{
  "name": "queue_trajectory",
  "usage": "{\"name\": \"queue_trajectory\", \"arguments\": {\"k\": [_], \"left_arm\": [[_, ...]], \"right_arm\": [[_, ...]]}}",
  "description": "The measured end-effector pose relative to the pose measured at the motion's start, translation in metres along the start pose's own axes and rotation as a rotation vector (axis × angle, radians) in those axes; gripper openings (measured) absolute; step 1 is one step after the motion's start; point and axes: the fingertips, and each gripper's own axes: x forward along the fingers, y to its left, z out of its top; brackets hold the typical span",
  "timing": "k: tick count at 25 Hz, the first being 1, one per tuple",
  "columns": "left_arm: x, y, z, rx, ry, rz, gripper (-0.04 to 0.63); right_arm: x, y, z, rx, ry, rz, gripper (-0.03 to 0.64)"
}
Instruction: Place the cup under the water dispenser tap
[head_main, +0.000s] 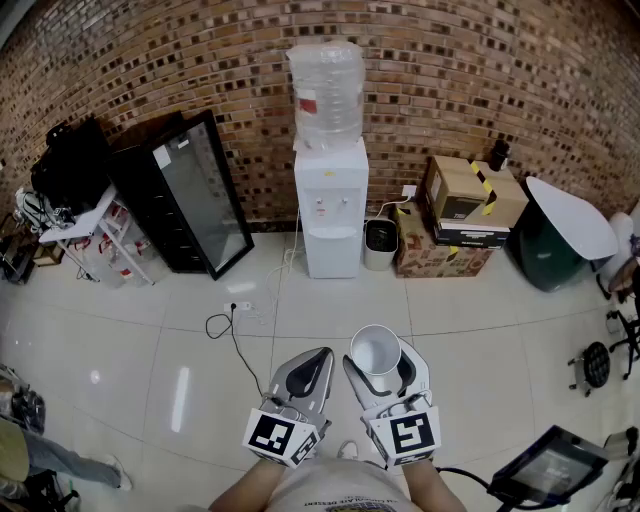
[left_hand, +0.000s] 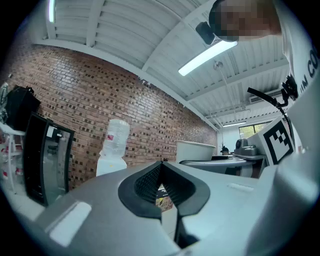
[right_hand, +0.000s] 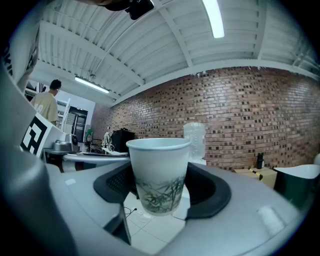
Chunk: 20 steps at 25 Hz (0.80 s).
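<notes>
One white paper cup (right_hand: 159, 175) with green leaf drawings is held upright by the right gripper (right_hand: 162, 192). Its sides are pressed by the two jaws, which are kept wide apart by the cup. In the head view the cup (head_main: 376, 349) is seen from above at 6 o'clock, with its white inside showing. It is carried above the tiled floor (head_main: 470, 330) by the right gripper (head_main: 381, 362), which is pointed level toward 12 o'clock.

The left gripper (head_main: 320, 357) is found just beside the cup, at 9 o'clock from it. In the left gripper view the left gripper (left_hand: 161, 172) is seen with its jaws closed together at the tips, and nothing is held between them.

The water dispenser (head_main: 330, 215) is seen at 12 o'clock from the cup, well apart from it, set against the brick wall (head_main: 500, 70). A big clear water bottle (head_main: 326, 88) is set on top of it. The cup is not yet placed under the tap.

A small bin (head_main: 380, 243) is set just beside the dispenser at 3 o'clock, and cardboard boxes (head_main: 460, 205) are stacked past it. A black glass-door cabinet (head_main: 190, 195) is found at 9 o'clock from the dispenser. A power strip (head_main: 240, 306) with a black cable is laid on the floor at 11 o'clock from the left gripper.
</notes>
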Motion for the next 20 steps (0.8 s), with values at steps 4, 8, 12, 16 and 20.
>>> {"name": "queue_trajectory", "arguments": {"k": [4,8,12,16,20], "left_arm": [[0.011,-0.008,-0.003,0.01,-0.002,0.003,-0.014],[0.019,-0.014,-0.004,0.024,-0.007,0.013,-0.014],[0.023,-0.018,-0.001,0.037,-0.009,0.028,-0.014],[0.025,-0.018,-0.006,0.037,-0.008,0.042,-0.014],[0.03,-0.012,-0.004,0.038,-0.001,0.055,-0.014]], "right_arm": [[-0.003,-0.014,-0.004,0.0,-0.012,0.004,0.319],[-0.007,-0.027,-0.005,-0.001,-0.019,-0.002,0.319],[-0.009,-0.033,-0.006,0.011,-0.018,0.01,0.319],[-0.006,-0.038,-0.007,0.01,-0.017,0.018,0.319],[0.001,-0.042,-0.007,0.008,-0.021,0.027,0.319]]}}
